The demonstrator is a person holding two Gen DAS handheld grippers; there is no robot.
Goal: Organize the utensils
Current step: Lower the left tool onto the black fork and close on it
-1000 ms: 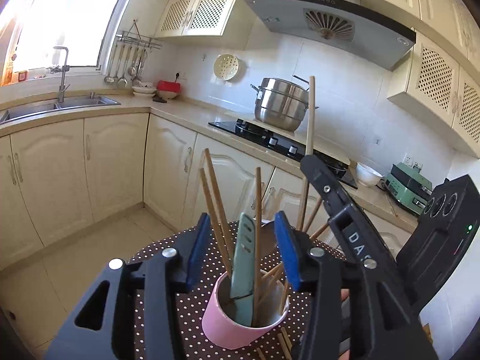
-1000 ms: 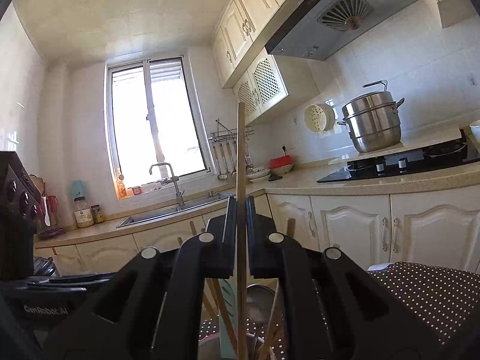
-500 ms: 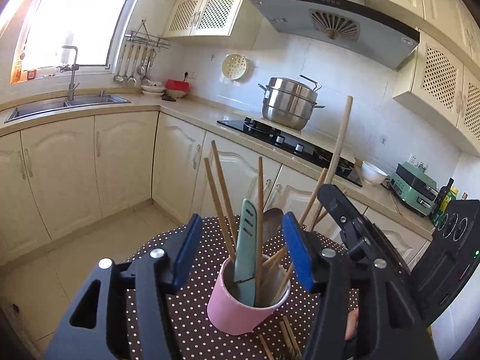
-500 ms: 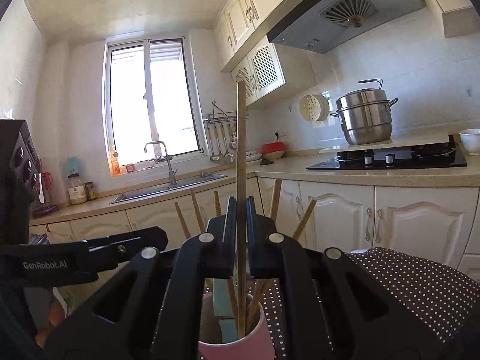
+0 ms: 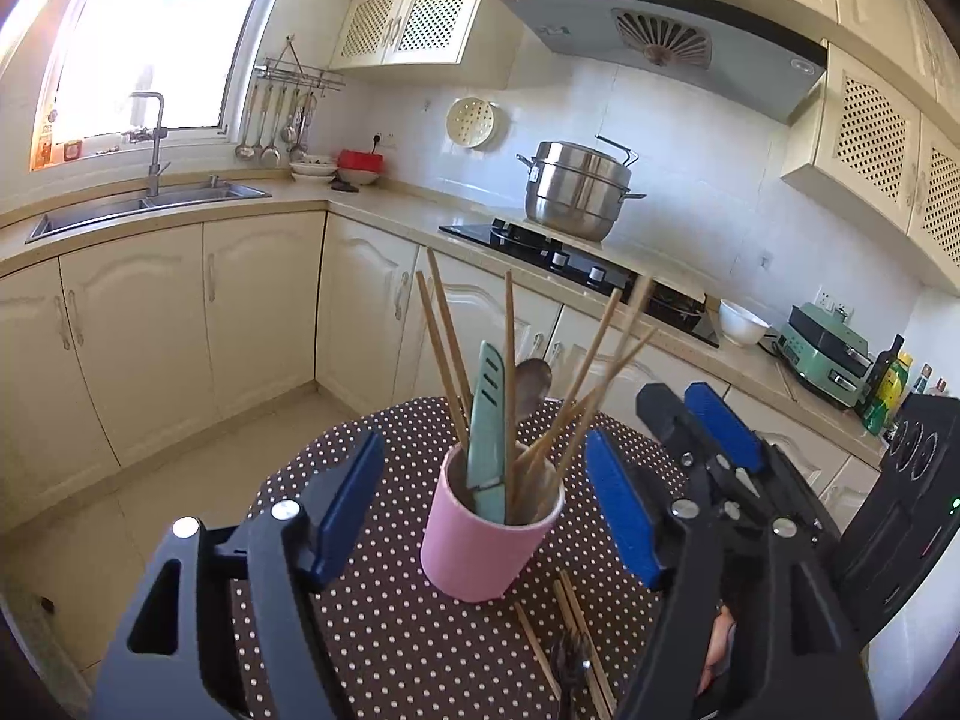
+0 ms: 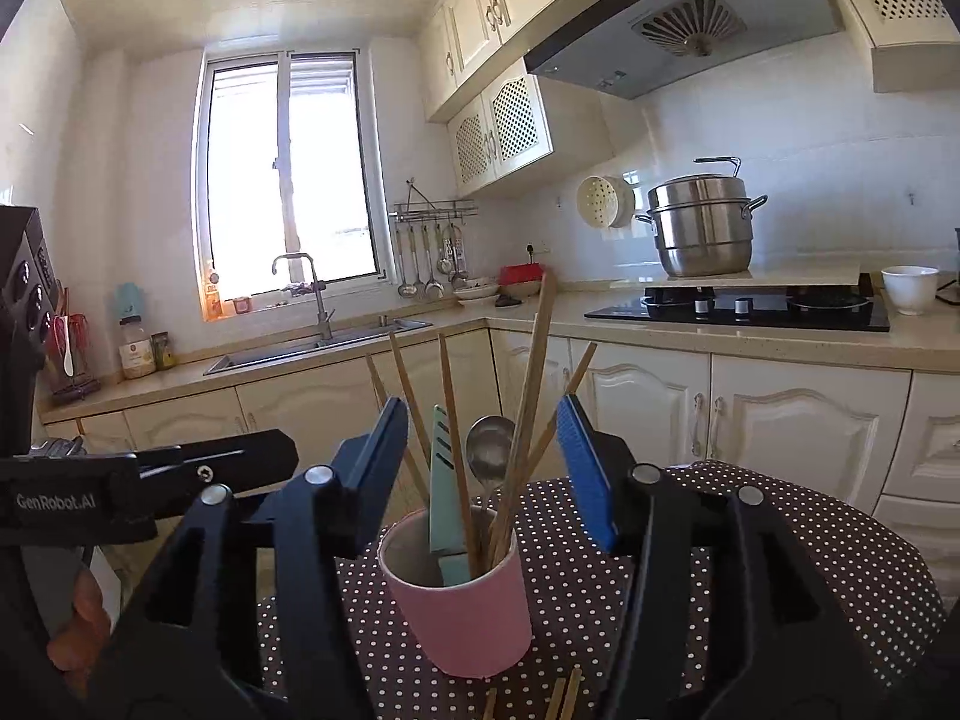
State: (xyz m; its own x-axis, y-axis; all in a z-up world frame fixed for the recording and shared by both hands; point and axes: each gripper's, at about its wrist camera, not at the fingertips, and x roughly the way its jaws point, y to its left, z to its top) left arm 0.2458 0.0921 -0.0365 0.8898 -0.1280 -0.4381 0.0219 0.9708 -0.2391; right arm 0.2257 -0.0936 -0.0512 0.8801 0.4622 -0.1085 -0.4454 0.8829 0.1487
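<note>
A pink cup (image 5: 489,543) stands on a brown polka-dot table (image 5: 396,648). It holds several wooden chopsticks (image 5: 447,342), a mint green knife (image 5: 487,420) and a metal spoon (image 5: 534,381). My left gripper (image 5: 483,507) is open, its blue pads either side of the cup. My right gripper (image 6: 483,471) is open and empty, its pads around the utensils above the cup (image 6: 462,612); it also shows in the left wrist view (image 5: 714,438). Loose chopsticks (image 5: 573,630) lie on the table in front of the cup.
Cream kitchen cabinets and a counter run behind the table, with a sink (image 5: 150,207), a black hob (image 5: 576,267) carrying a steel pot (image 5: 579,189), and a white bowl (image 5: 741,324). The floor lies left of the table.
My right gripper opened and let go of the long chopstick, which now leans in the cup. Both grippers drew back from the cup, and the left one opened wider.
</note>
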